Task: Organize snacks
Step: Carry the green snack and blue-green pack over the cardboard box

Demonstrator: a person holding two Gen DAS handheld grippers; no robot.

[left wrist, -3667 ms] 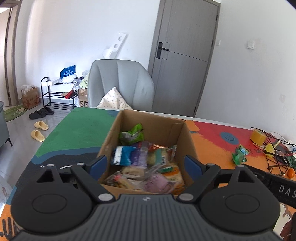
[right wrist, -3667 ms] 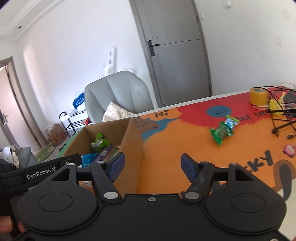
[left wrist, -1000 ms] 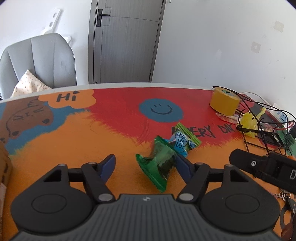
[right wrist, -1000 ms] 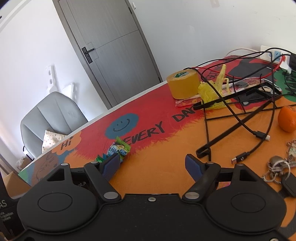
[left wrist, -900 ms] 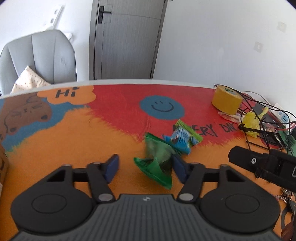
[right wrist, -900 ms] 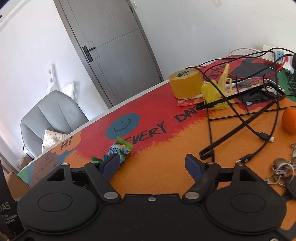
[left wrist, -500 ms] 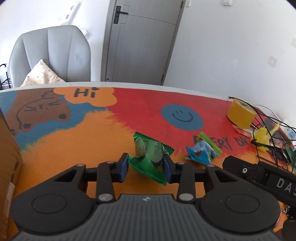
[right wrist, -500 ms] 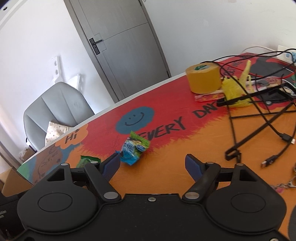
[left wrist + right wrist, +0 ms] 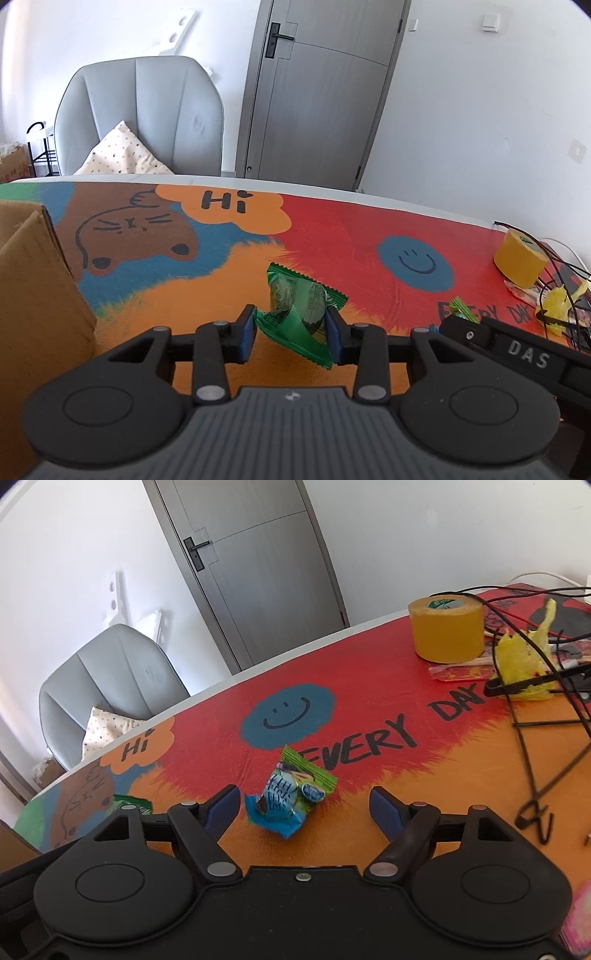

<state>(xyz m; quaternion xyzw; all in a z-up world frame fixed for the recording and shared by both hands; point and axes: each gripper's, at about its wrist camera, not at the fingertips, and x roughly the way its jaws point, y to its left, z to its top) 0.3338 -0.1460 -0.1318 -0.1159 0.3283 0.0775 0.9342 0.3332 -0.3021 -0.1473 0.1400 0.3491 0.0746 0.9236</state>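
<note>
A green snack packet [image 9: 299,306] sits between the blue pads of my left gripper [image 9: 290,329], which is shut on it just above the colourful table mat [image 9: 155,295]. In the right wrist view only a corner of that green snack packet [image 9: 131,802] shows at the left. A blue and green snack packet [image 9: 290,794] lies on the mat between the fingers of my right gripper [image 9: 304,805], closer to the left finger; the jaws stand wide and open, touching nothing. An open cardboard box [image 9: 33,295] stands at the left edge of the left wrist view.
A yellow tape roll [image 9: 447,629], a crumpled yellow wrapper [image 9: 521,653] and tangled black cables with a wire rack [image 9: 532,716] crowd the table's right side. A grey chair [image 9: 140,114] with a cushion stands behind the table. The right gripper's body [image 9: 517,354] is low right.
My left gripper has shut on the green packet and carried it left towards the box. My right gripper has moved left until the blue packet lies between its open fingers.
</note>
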